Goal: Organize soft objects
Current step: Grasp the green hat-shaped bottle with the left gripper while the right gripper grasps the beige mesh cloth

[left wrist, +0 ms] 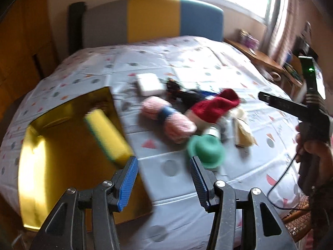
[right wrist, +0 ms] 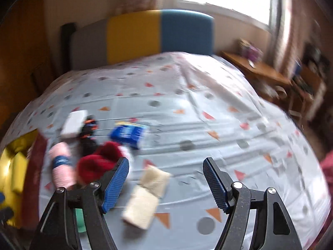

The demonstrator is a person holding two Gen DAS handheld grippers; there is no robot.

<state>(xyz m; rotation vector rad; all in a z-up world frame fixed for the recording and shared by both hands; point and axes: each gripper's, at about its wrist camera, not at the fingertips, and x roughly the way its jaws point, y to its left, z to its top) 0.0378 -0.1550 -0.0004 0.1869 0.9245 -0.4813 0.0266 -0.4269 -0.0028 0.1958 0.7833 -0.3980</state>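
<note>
Two grippers are seen above a patterned bedspread. At the far left, a yellow sponge lies inside a gold box. The left gripper is held with fingers spread and nothing between them. Right of the box, a pink yarn skein, a red knitted hat, a green hat and a cream cloth are clustered together. The right gripper is spread too, empty, just above the cream cloth.
</note>
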